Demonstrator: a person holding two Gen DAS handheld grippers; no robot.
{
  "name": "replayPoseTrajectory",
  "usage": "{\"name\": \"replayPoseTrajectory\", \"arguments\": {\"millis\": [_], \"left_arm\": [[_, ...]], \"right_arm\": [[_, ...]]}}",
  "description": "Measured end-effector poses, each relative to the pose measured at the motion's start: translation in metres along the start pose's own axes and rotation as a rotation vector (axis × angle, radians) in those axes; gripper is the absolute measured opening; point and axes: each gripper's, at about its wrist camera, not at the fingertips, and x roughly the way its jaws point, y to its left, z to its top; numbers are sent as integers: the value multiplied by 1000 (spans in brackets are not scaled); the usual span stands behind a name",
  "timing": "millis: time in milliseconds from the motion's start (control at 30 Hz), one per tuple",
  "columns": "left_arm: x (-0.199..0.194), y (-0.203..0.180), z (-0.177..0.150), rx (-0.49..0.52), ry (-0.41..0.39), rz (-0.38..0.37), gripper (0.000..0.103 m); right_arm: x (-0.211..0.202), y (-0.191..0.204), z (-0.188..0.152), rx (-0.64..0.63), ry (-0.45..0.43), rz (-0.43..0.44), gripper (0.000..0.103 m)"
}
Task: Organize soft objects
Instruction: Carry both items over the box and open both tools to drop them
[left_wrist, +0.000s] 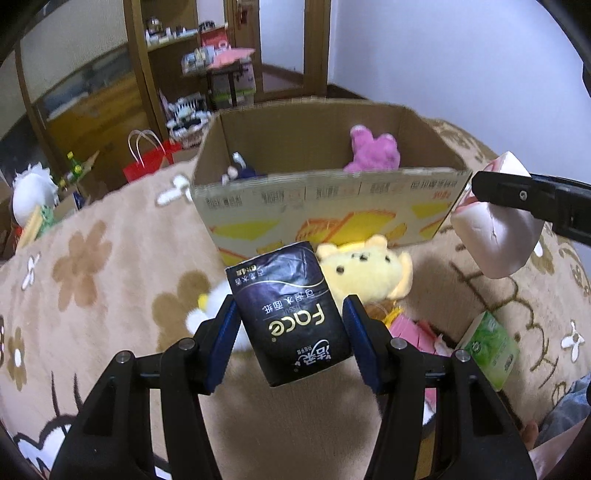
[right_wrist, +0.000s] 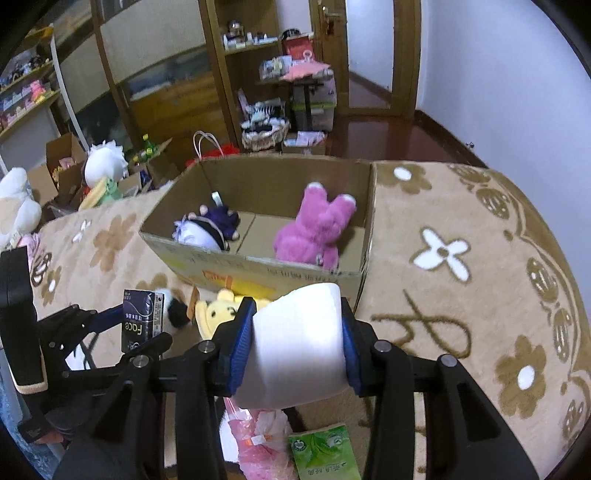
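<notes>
My left gripper (left_wrist: 291, 317) is shut on a dark "Face" tissue pack (left_wrist: 291, 314), held above the flowered blanket before the open cardboard box (left_wrist: 321, 199). My right gripper (right_wrist: 297, 339) is shut on a white tissue pack (right_wrist: 299, 343), near the box's front right corner; it also shows in the left wrist view (left_wrist: 495, 240). Inside the box lie a pink plush (right_wrist: 314, 229) and a purple and white plush doll (right_wrist: 207, 229). A yellow bear plush (left_wrist: 369, 273) lies on the blanket in front of the box.
A green tissue pack (right_wrist: 325, 454) and a pink plastic packet (right_wrist: 258, 435) lie on the blanket near me. A black and white plush (right_wrist: 173, 306) lies by the bear. Beyond the bed are a red bag (left_wrist: 147, 162), shelves, boxes and white plush toys (right_wrist: 105, 158).
</notes>
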Motion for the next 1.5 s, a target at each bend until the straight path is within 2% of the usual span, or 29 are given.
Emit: {"name": "replayPoseTrajectory", "arguments": {"millis": [367, 667, 867, 967, 1167, 1367, 1500], "left_arm": [[-25, 4, 35, 25, -169, 36, 56], [-26, 6, 78, 26, -266, 77, 56], [-12, 11, 99, 33, -279, 99, 56], [1, 14, 107, 27, -273, 83, 56], [24, 15, 108, 40, -241, 97, 56], [32, 12, 108, 63, -243, 90, 56], [34, 13, 107, 53, -239, 60, 56]], "right_arm": [[-33, -5, 21, 12, -136, -37, 45], [-29, -9, 40, 10, -175, -60, 45], [-18, -18, 52, 13, -183, -70, 45], [-9, -25, 56, 30, -175, -36, 45], [6, -34, 60, 59, -191, 31, 47], [22, -31, 64, 47, -186, 30, 49], [32, -29, 61, 38, -163, 31, 50]]}}
